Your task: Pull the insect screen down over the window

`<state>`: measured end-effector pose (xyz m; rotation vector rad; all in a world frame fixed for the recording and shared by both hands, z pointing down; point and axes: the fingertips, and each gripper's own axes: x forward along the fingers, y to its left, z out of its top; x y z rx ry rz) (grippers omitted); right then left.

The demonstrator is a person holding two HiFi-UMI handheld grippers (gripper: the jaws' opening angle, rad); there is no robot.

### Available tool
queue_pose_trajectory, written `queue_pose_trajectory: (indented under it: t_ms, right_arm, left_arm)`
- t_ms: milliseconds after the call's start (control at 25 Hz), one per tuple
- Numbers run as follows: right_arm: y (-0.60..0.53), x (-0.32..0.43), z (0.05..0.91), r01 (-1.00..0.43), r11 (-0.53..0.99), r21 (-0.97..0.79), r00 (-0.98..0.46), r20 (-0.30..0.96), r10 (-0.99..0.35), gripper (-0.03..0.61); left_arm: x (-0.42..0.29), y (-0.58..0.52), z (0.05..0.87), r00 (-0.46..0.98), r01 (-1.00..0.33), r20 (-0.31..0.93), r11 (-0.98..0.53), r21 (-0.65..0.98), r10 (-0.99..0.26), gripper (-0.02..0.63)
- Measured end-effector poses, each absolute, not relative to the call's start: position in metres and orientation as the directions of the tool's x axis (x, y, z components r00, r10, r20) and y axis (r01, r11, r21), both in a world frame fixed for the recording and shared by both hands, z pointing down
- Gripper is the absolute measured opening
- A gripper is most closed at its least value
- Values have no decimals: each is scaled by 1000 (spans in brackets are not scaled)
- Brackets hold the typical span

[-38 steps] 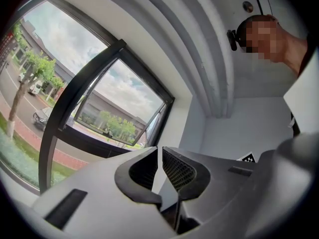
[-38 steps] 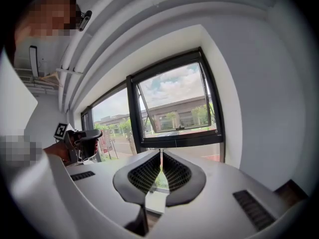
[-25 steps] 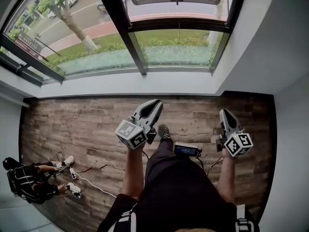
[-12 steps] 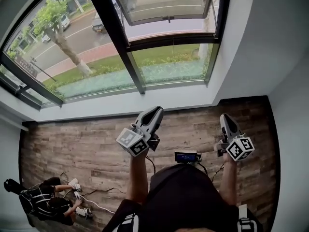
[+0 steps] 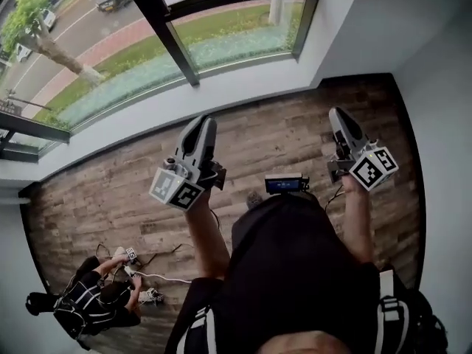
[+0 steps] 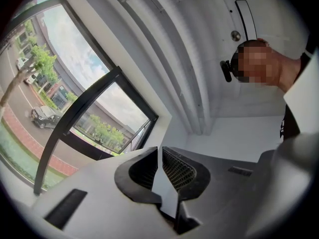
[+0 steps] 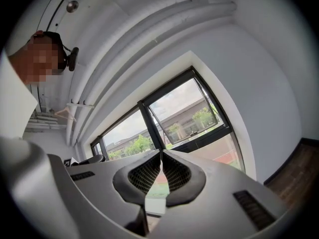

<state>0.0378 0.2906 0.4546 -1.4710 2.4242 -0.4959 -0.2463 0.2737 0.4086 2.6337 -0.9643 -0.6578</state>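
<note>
Just two grippers, one window.

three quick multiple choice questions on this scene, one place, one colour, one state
1. Where is the seated person? A on the wooden floor; B on the windowsill; C outside.
2. What colour is the window frame? A white; B black; C red.
3. How do the left gripper and right gripper stand? A wide open; B gripping a handle; C shut, empty.
Key: 1 A, planks lie under the person; 2 B, dark bars cross the glass; 3 C, each gripper view shows jaws closed on nothing.
</note>
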Motion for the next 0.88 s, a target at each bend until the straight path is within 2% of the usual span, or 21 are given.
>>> queue_pose_trajectory:
  t_ms: [200,520,880]
  right_arm:
    - [311,33,459,-828,389,-403,-422,-6,-906,20]
    - [319,26,459,-825,408,-392,-445,5,-895,20]
    - [353,106,465,-821,371,-434,-403,-19,-915,20]
  left_arm:
    - [-250,282,431,691,-495,-327,-752,435,-645,32]
    - [-254,290,423,682,-505,-329,-746,434,-653,32]
    - [-174,309,407,733,-485,-304,-781,393,-608,32]
